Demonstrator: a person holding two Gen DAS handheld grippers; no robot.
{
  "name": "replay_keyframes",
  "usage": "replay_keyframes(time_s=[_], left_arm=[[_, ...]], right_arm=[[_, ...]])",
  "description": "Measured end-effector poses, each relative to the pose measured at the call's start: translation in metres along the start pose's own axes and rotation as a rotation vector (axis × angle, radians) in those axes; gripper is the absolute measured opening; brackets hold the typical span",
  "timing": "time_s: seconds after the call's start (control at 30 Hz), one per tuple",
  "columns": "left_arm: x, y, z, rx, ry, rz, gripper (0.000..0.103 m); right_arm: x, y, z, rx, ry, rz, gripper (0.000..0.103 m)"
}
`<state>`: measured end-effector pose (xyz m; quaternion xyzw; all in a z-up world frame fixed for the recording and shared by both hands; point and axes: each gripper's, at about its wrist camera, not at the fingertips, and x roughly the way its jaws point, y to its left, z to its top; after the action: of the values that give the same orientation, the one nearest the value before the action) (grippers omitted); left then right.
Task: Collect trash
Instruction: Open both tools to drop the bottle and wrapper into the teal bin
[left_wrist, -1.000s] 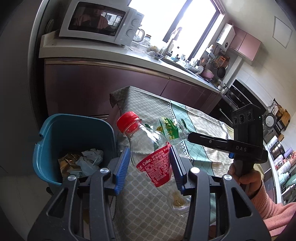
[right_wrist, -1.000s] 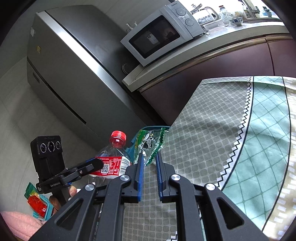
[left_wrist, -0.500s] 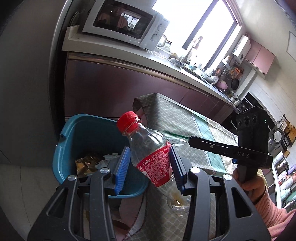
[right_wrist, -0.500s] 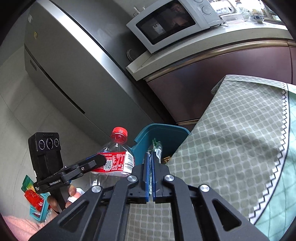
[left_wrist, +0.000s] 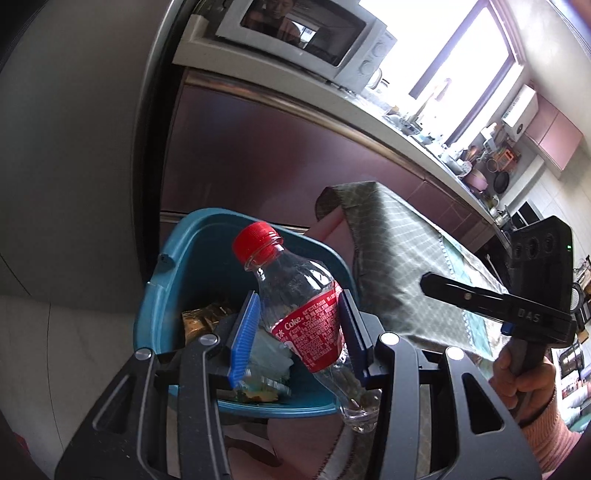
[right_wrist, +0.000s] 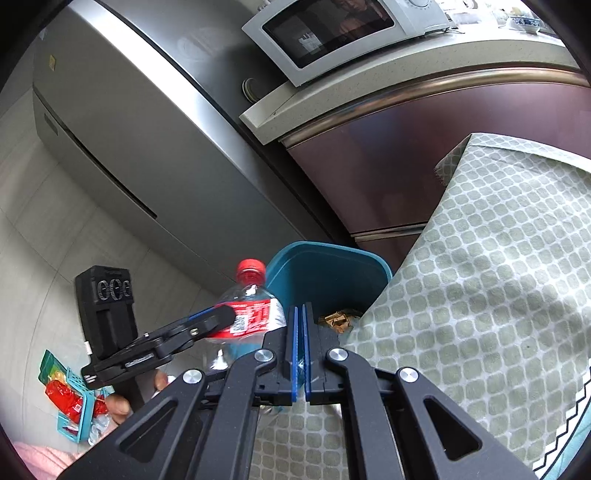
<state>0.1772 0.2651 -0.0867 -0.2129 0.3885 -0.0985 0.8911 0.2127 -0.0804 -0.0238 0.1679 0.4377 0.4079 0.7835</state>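
My left gripper (left_wrist: 299, 299) is shut on a clear Coke bottle (left_wrist: 306, 314) with a red cap and red label, tilted cap-up over the open teal bin (left_wrist: 177, 266). The bin holds crumpled wrappers and paper. In the right wrist view the same bottle (right_wrist: 255, 314) hangs at the near left rim of the bin (right_wrist: 332, 258). My right gripper (right_wrist: 300, 310) is shut, its blue pads together with nothing showing between them. It points at the bin from over the table's corner. From the left wrist its dark tip, the right gripper (left_wrist: 428, 280), sits right of the bottle.
The bin stands on the floor against the table's corner, which is draped with a checked green cloth (right_wrist: 480, 295). Behind it are dark red cabinets (left_wrist: 258, 147), a steel fridge (right_wrist: 147, 147) and a microwave (right_wrist: 332, 29). A small teal basket of red packets (right_wrist: 74, 406) lies on the floor.
Both grippers have moved closer to the bin, and the bottle now hangs over its opening. The right jaws closed fully, and the green wrapper they held is no longer between them.
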Motion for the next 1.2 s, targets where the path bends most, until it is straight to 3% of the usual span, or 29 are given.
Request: replay_keyframes(time_s=[0.2, 0.57, 0.87, 1.0, 1.2], left_arm=[[0.017, 0.011, -0.003, -0.013, 0.023, 0.038, 0.044], [0.034, -0.002, -0.004, 0.031, 0.032, 0.106, 0.044], [0.025, -0.015, -0.006, 0.076, 0.007, 0.131, 0.047], [0.015, -0.030, -0.009, 0.123, -0.022, 0.145, 0.055], [-0.015, -0.054, -0.019, 0.196, -0.090, 0.165, 0.072]], right_arm=[[0.004, -0.001, -0.001, 0.009, 0.011, 0.002, 0.002], [0.007, -0.005, -0.008, 0.013, 0.023, 0.005, 0.004], [0.005, -0.009, -0.014, 0.024, 0.021, 0.015, 0.005], [0.001, -0.007, -0.019, 0.009, 0.019, 0.023, 0.006], [-0.014, 0.003, -0.031, -0.038, -0.006, -0.008, 0.017]])
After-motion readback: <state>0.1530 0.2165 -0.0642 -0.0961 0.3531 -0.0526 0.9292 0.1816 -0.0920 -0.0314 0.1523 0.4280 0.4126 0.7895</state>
